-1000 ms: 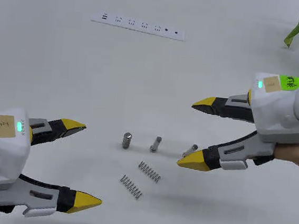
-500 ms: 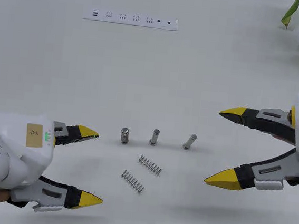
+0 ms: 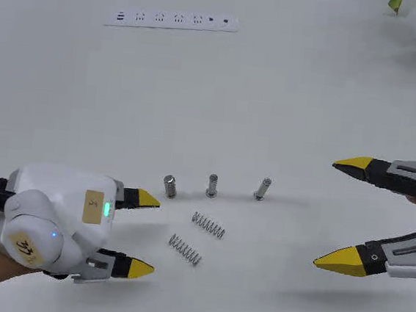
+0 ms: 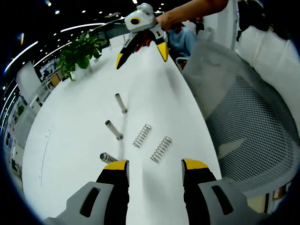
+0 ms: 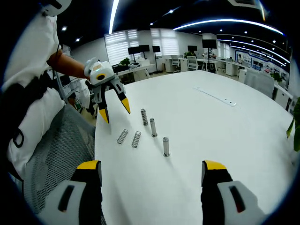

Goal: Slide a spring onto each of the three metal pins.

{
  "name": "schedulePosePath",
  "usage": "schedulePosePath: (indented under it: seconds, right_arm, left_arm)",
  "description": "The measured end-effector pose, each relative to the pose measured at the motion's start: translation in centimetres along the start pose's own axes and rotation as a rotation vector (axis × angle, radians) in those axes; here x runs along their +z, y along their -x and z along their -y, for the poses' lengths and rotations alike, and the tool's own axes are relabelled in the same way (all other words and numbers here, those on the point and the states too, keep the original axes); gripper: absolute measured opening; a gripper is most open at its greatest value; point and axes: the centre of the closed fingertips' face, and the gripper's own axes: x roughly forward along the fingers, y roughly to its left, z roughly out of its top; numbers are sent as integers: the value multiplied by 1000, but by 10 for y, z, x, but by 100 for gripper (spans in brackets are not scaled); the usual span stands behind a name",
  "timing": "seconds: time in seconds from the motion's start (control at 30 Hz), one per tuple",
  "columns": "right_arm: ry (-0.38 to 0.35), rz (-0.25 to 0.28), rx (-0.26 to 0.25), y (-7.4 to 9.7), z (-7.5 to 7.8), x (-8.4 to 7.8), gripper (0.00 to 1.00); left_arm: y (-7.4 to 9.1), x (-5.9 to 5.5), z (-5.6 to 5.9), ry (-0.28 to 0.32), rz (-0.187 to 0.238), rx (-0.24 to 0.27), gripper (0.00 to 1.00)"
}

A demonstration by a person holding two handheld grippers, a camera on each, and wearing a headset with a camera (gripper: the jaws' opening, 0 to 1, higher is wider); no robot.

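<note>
Work now falls to the left gripper [image 3: 144, 233], lower left of the head view, jaws released and empty, with the lower spring [image 3: 184, 249] just right of its tips and the upper spring [image 3: 208, 225] beyond. Mid-frame, the left pin [image 3: 170, 185] looks already sleeved by a coil; the middle pin [image 3: 212, 186] and right pin [image 3: 263, 188] stand bare on the surface [image 3: 287, 97]. At the right edge the right gripper [image 3: 341, 213] is spread wide, empty, well apart from the pins. Best, I judge: pinch the lower spring crosswise near one end, stand it over the middle pin and lower it straight; too hard a squeeze may flick it away.
</note>
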Motion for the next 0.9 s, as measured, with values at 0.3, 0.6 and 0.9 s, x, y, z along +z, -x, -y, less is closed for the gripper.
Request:
schedulePosePath:
  seconds: [0.3, 0.6, 0.9]
  right_arm:
    - [-22, 25, -37, 9, 6, -5, 87]
    - [-27, 17, -44, 15, 6, -14, 87]
    - [-35, 23, -58, 18, 5, -17, 85]
  left_arm:
    - [-23, -2, 2, -73, -33, -61, 31]
    - [-40, -8, 9, -140, -79, -120, 28]
    - [-50, -18, 8, -189, -128, -137, 22]
